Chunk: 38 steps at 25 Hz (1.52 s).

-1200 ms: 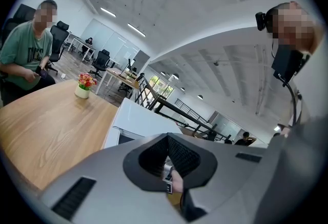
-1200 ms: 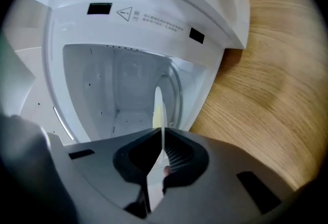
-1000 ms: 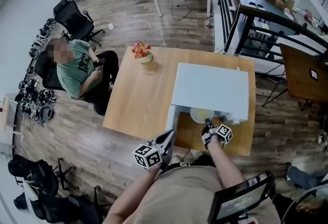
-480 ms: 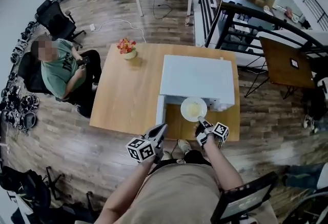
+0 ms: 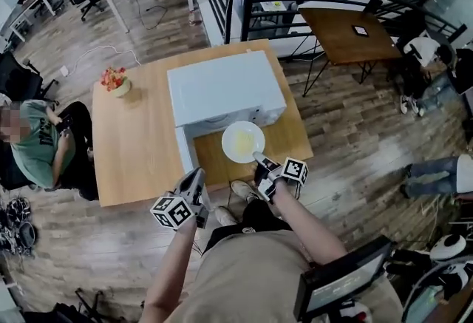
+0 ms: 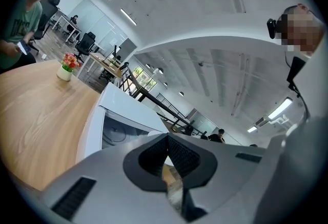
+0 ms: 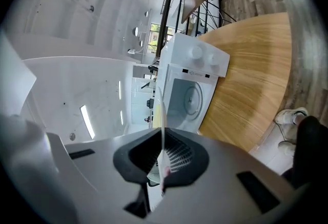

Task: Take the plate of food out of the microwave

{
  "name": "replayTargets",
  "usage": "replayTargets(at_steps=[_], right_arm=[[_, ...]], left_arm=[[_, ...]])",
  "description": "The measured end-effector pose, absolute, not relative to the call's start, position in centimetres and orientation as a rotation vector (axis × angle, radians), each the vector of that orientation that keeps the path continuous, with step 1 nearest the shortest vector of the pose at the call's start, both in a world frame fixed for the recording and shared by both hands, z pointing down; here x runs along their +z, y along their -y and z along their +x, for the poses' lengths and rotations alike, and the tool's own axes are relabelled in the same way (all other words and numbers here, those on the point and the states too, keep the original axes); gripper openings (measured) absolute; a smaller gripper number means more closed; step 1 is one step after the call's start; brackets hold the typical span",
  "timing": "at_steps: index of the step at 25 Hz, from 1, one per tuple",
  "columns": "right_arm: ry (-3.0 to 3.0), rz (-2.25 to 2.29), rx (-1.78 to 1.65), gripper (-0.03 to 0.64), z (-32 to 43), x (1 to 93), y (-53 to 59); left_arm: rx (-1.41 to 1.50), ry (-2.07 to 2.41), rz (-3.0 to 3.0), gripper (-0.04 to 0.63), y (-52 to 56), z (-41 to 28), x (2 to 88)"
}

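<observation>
Carrying yellow food, the plate is clamped by the right gripper; left gripper fingers touch.

The plate, clamped in the right gripper, came fully out of the microwave and over the table.

Flower pot on light wooden table, seated person in green shirt at its left side, dark table near black railing.
</observation>
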State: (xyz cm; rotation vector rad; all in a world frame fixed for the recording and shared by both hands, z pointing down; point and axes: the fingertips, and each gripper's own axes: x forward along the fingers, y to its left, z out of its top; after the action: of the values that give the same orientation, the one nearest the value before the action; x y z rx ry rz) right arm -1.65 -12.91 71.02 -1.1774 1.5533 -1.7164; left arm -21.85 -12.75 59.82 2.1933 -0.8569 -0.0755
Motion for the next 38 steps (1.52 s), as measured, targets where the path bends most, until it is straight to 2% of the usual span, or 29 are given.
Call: replayTargets(at_steps=[24,30,38], right_arm=[[-1.704,-1.094,-1.633,0.018,4.0,57.9,11.2],[-1.766,-1.101,-1.609,0.018,2.8,58.3,11.3],[-1.787,-1.093,-1.644,0.018,10.4,57.4,10.7]], left_arm=[[-0.097,0.835,2.227,0.003,13.6,-16.0,57.2],[-0.132,0.847,2.218,0.003,14.3,-18.4,59.2],[-0.047,0.925,2.174,0.003,13.2,-12.8,58.0]])
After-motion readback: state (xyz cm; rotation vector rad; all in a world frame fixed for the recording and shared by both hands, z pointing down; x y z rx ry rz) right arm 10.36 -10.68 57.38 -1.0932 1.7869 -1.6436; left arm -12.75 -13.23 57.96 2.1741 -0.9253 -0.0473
